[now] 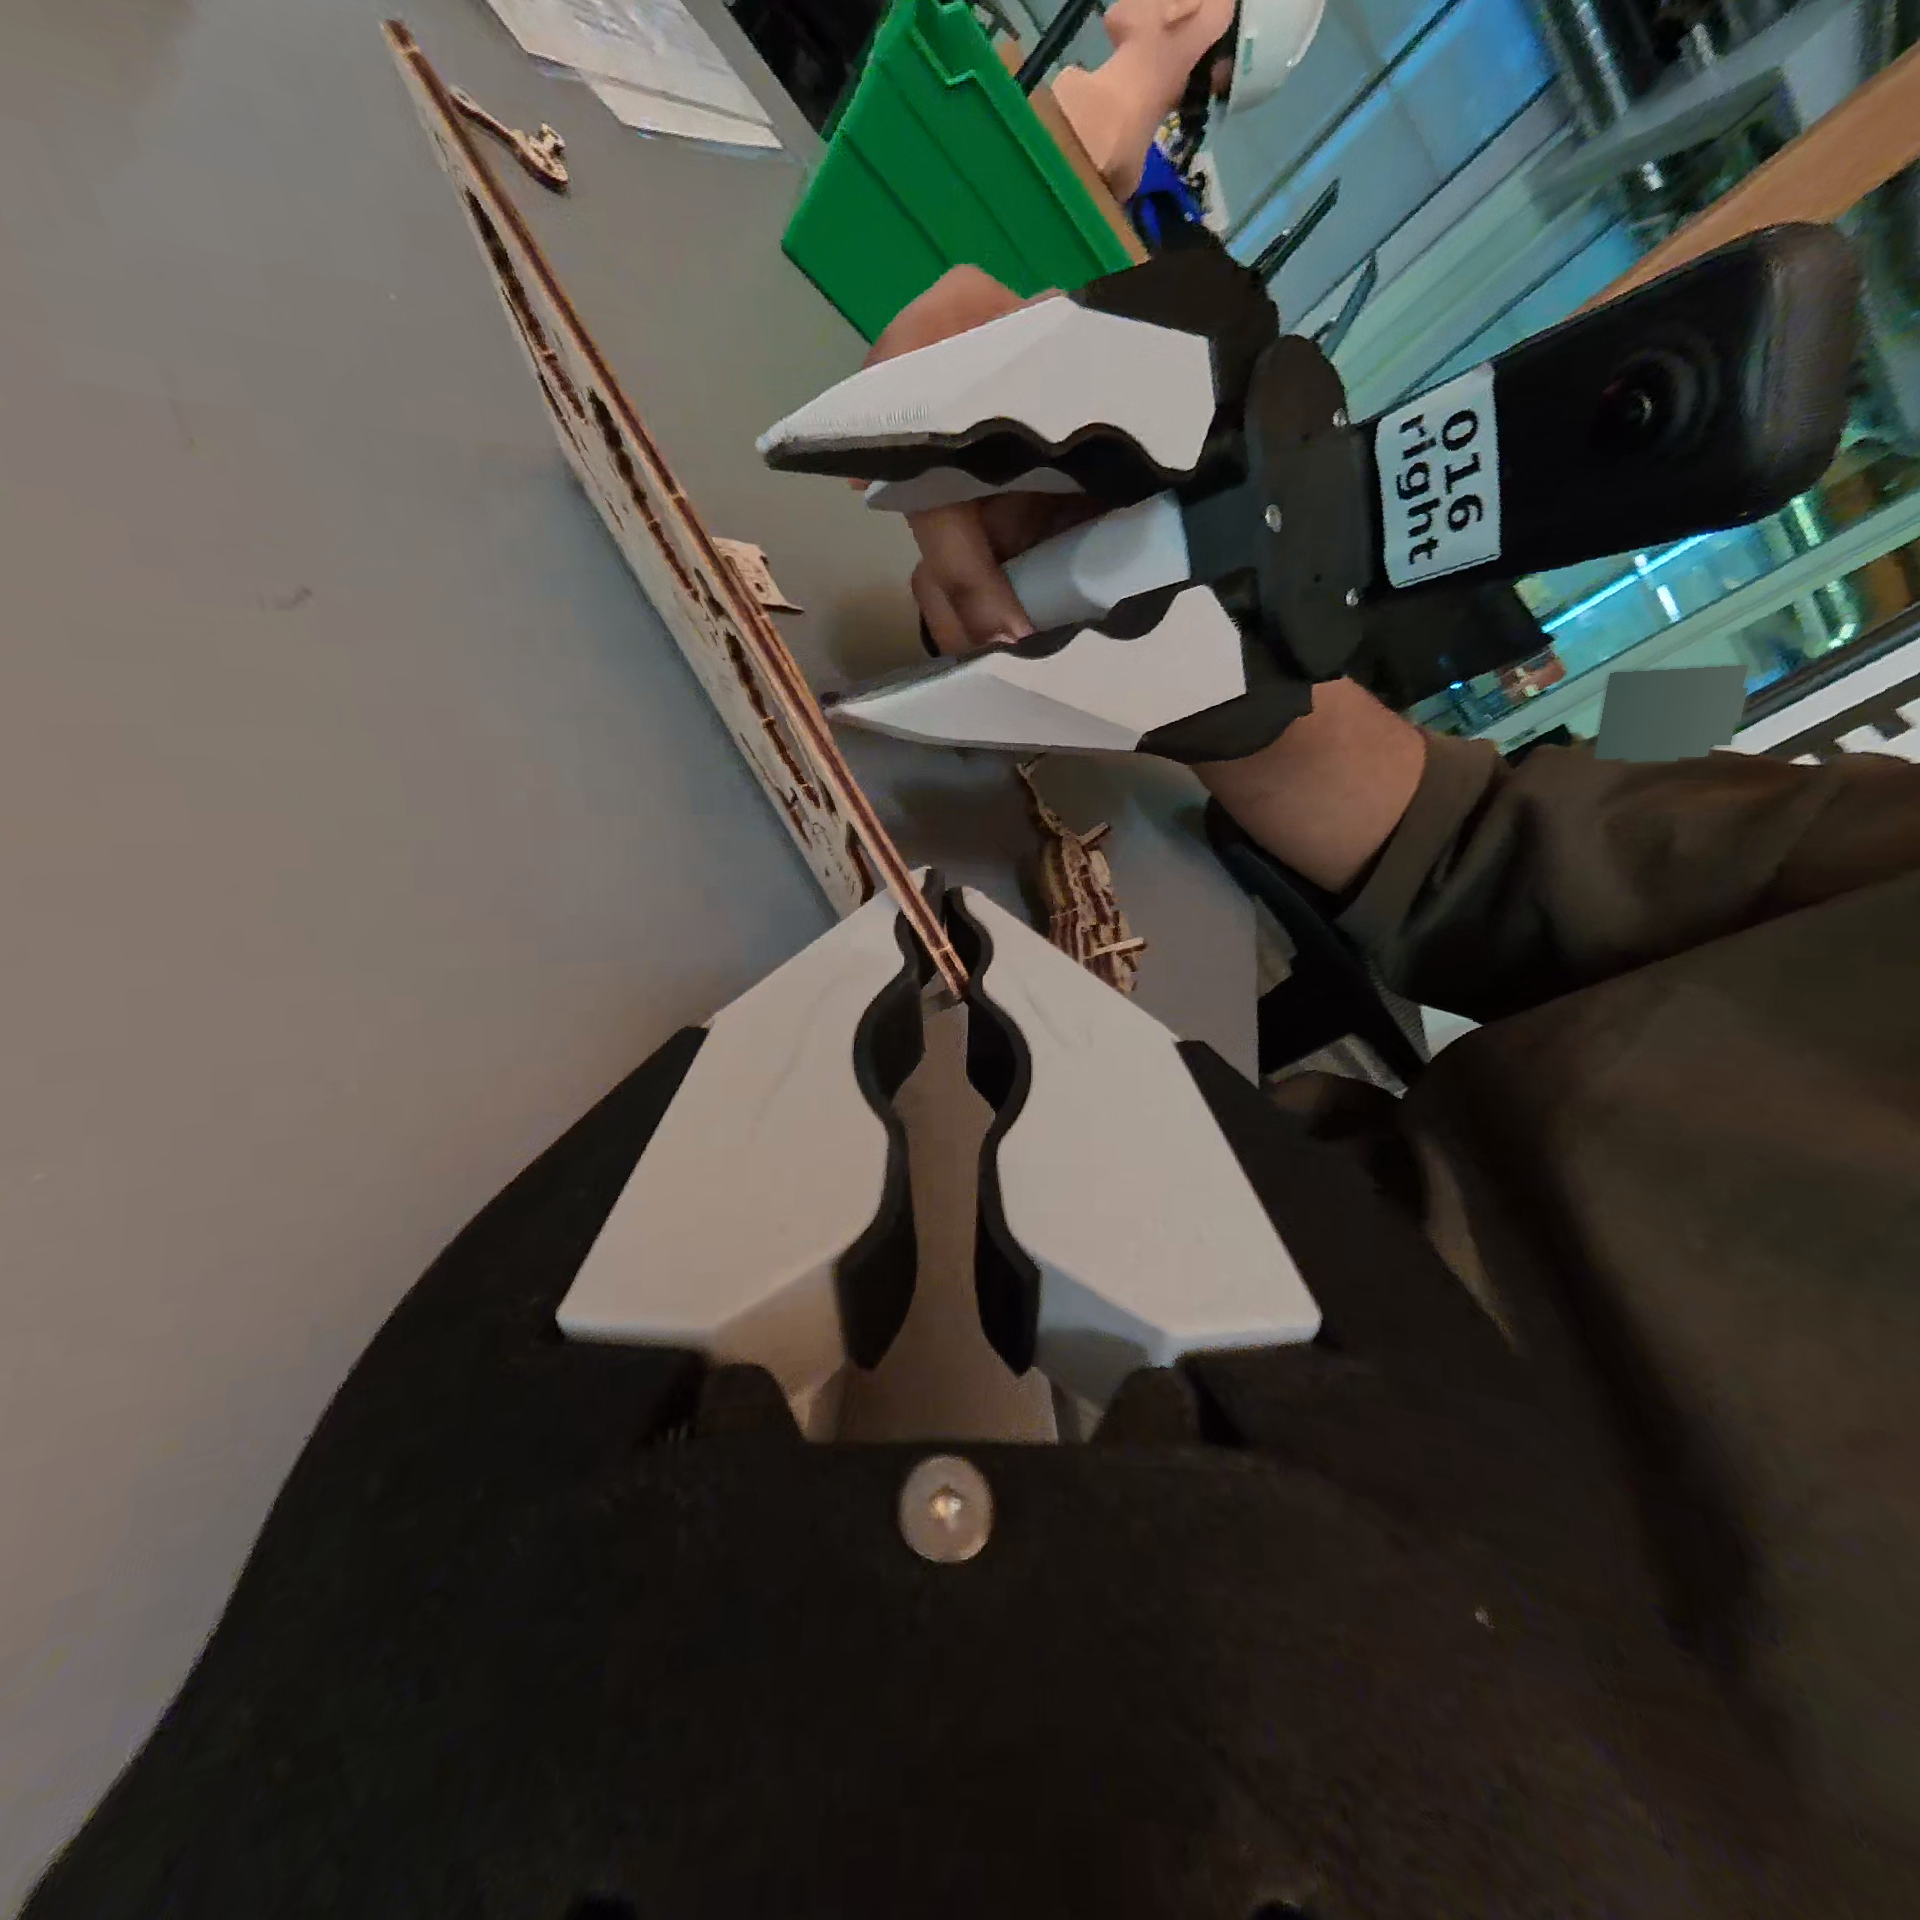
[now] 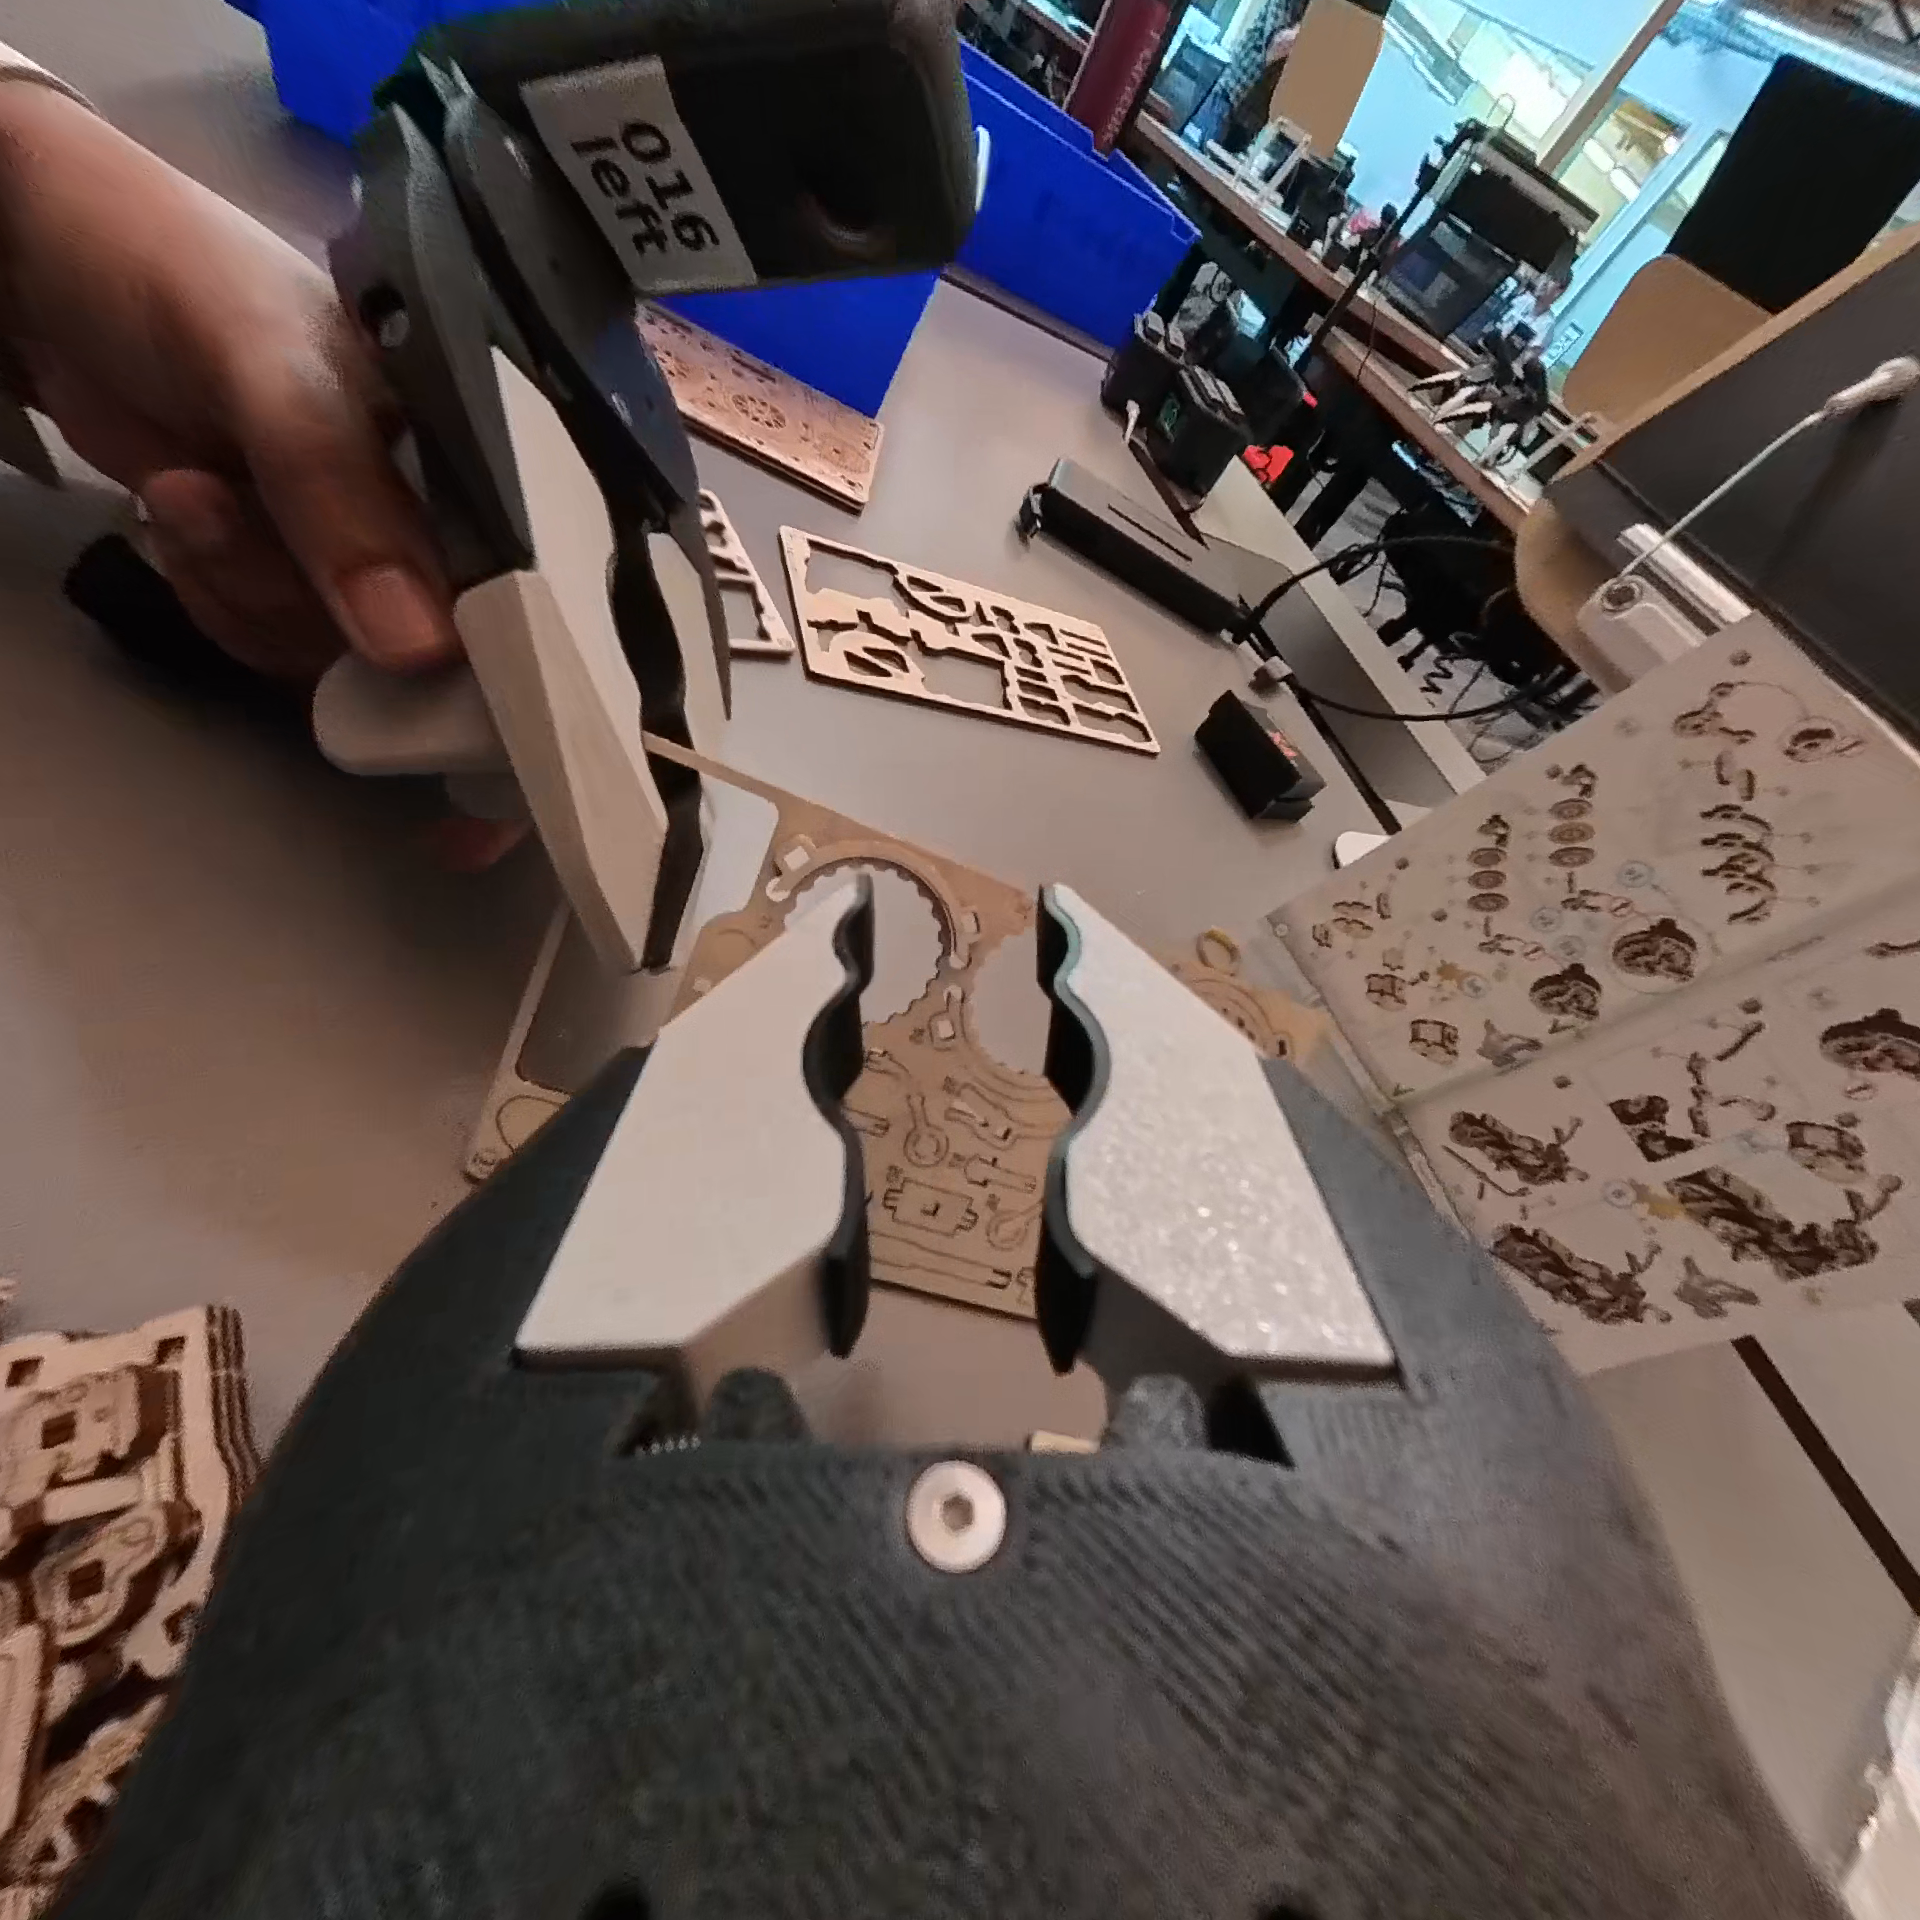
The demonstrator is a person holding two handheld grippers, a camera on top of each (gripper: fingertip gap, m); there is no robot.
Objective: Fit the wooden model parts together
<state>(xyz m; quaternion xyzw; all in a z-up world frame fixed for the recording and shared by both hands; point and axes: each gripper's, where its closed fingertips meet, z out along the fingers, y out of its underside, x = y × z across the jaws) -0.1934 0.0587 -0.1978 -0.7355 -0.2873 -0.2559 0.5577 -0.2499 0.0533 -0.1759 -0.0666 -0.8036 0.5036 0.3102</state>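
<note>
Left hand-held gripper (image 1: pixel 940 951) pinches a sheet (image 2: pixel 935 1122) corner, tilting it off the bench (image 1: pixel 260 727); right hand-held gripper (image 2: pixel 951 925) hovers over it, agape and empty. Model (image 2: pixel 94 1507) part-built; pieces seemingly remain in the sheet

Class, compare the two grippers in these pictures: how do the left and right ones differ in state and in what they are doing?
The left gripper is shut on the edge of the wooden sheet, tilting it up off the grey table; the right gripper is open and holds nothing. The left grips the sheet's edge; the right is poised over its face. Both have white fingers with wavy black pads.
</note>
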